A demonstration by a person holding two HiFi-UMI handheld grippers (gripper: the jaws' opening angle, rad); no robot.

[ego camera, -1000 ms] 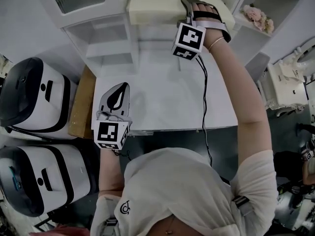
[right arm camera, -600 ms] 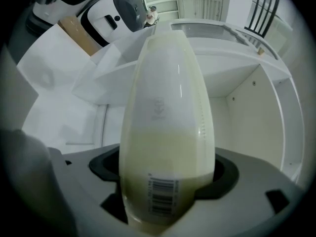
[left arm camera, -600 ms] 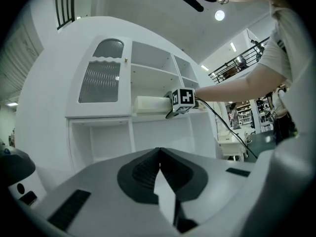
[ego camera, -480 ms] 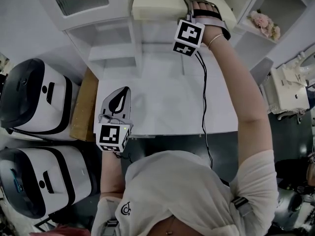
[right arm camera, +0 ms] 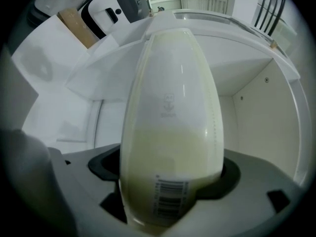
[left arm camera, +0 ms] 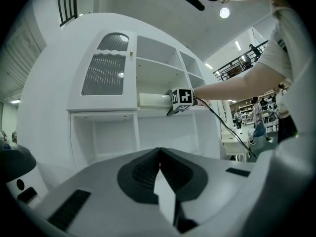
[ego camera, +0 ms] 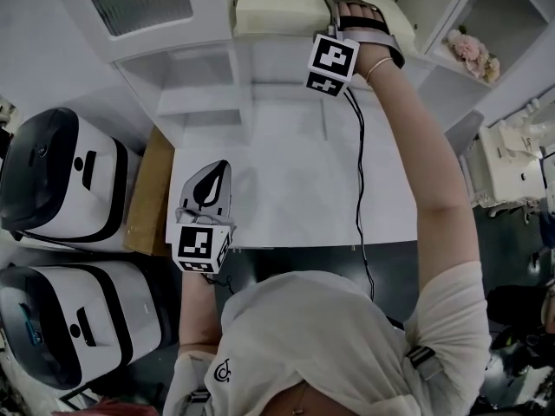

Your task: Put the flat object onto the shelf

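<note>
White cabinetwork fills the wall ahead of the person, with a plain white table [ego camera: 295,189] pushed up against it, and all the action is up at the open white shelf board [left arm camera: 148,109]. The right gripper [ego camera: 340,7] reaches roughly level into that compartment. The pale cream flat oblong slab [right arm camera: 170,107] runs straight ahead from between its jaws, the barcoded end nearest them and the rest stretching away toward the cabinet's back. Seen from the other gripper, the slab looks to lie flat along the shelf board, and it has stayed up there through the last second. What has changed is the grip. Those jaws have just been opening, and they now stand spread with the slab still between them, a dark sliver of space showing at the jaw on the slab's left. I take that to mean the placing is as good as done and the letting-go is under way. What remains, by my reckoning, is to draw the jaws straight back without tugging the slab off the shelf's edge. The left gripper [ego camera: 212,172] hangs low over the table's near left corner, its jaws pressed together on nothing, taking no part.
</note>
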